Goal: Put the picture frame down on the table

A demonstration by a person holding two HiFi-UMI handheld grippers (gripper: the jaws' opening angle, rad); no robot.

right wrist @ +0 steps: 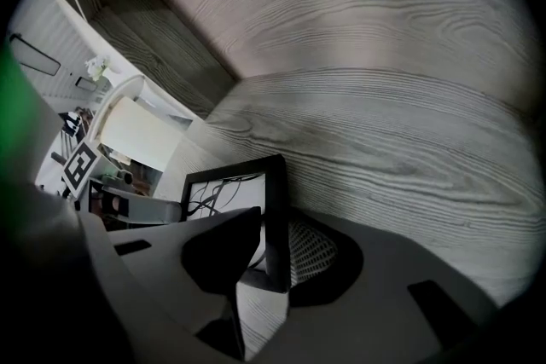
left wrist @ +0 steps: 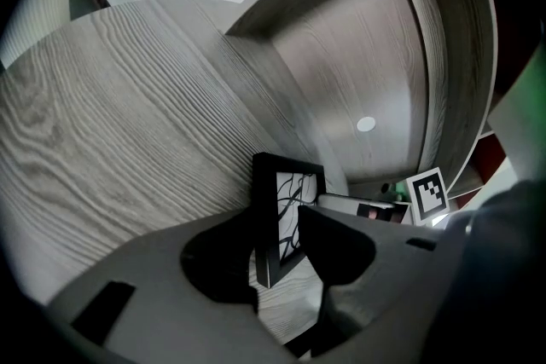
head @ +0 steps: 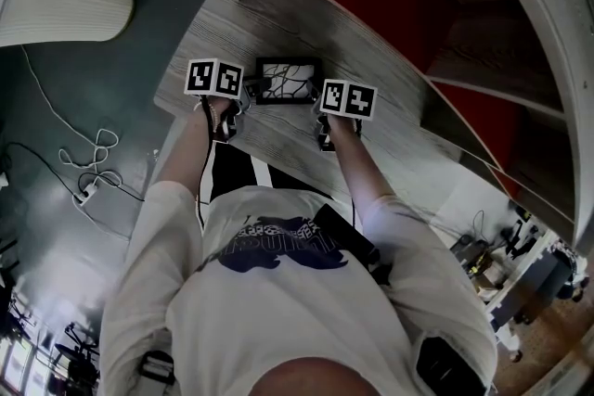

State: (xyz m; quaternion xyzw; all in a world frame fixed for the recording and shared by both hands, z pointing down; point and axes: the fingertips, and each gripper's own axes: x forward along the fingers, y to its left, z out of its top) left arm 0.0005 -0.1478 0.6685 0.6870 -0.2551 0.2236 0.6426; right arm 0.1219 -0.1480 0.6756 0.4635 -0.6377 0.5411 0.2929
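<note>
A person in a white T-shirt [head: 278, 292] holds a black picture frame [head: 288, 81] above a grey wood-grain table [head: 278, 14] with 2 handheld grippers. The left gripper [head: 247, 92] has its jaws closed on the frame's left edge. The right gripper [head: 321, 103] has its jaws closed on the frame's right edge.

In the left gripper view, the frame [left wrist: 290, 200] stands on edge between 2 dark jaw pads, both pressed against its black border, with the table [left wrist: 111, 132] behind it. The right gripper view shows the frame [right wrist: 226, 196] pinched the same way, with a mesh-textured pad [right wrist: 311, 250] against its back.

The frame's face carries black branching lines on white. Whether the frame's lower edge touches the table cannot be told. A white cable [head: 88, 164] lies on the floor, well to the left of the frame.
</note>
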